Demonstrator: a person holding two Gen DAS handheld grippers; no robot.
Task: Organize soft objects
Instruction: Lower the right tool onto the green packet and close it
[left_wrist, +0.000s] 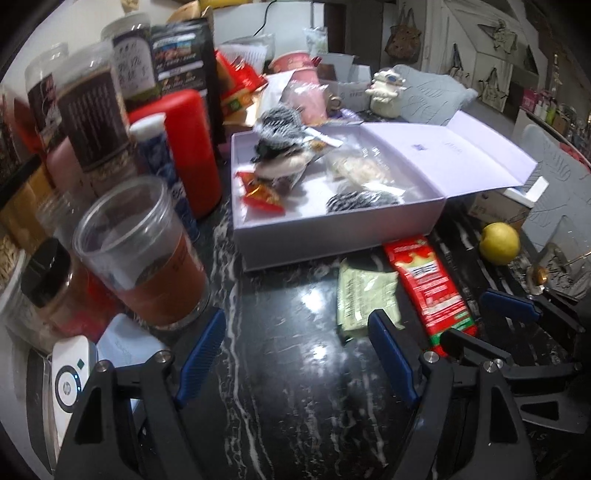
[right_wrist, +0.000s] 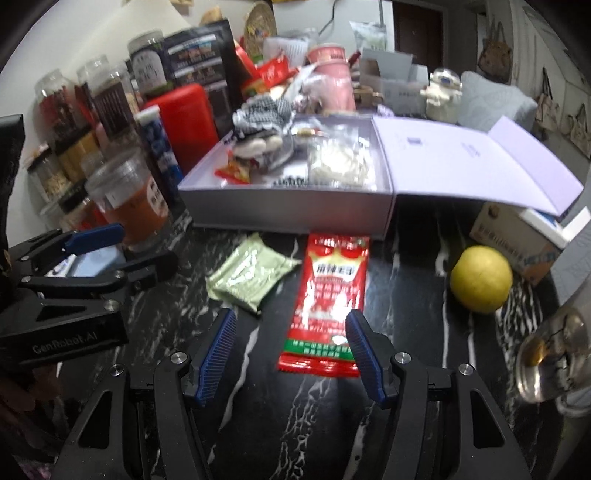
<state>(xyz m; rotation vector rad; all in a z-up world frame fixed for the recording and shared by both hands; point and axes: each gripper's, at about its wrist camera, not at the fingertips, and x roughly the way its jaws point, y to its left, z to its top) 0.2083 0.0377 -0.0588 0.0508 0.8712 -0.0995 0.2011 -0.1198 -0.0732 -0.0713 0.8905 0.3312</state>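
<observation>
**Fingers spread over two packets**

Fingers (left_wrist: 391, 354) of our left gripper (left_wrist: 297, 354) stand spread and empty above the black marble tabletop (left_wrist: 280, 369); the right gripper (right_wrist: 291, 350) gapes over the red sachet (right_wrist: 328, 299). Beside it lies the green packet (right_wrist: 251, 275), just before the open lilac box (right_wrist: 288, 206) of soft goods.

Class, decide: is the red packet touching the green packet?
Cannot tell. In the right wrist view, the red packet and green packet meet at one corner, blurred.
</observation>
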